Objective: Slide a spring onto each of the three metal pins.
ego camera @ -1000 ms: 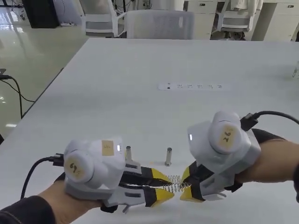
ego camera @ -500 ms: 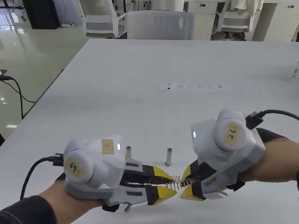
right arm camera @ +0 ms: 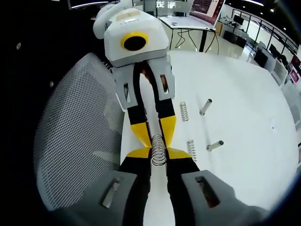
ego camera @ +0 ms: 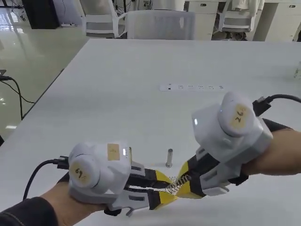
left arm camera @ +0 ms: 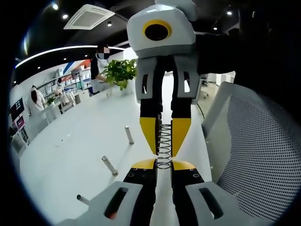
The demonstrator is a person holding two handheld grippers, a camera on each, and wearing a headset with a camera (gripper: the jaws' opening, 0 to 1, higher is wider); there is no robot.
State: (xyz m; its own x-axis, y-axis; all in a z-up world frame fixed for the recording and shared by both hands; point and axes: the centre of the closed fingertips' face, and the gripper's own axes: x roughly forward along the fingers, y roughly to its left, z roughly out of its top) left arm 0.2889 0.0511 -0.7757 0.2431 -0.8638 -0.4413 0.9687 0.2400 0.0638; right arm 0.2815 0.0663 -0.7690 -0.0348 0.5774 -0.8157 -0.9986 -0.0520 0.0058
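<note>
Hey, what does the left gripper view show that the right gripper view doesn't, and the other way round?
Left gripper view: all three metal pins and a potted plant far back. Right gripper view: two loose springs lying on the table, beside two of the pins. Both: one spring gripped between the left hand-held gripper and the right hand-held gripper, the white table and a mesh chair.
</note>
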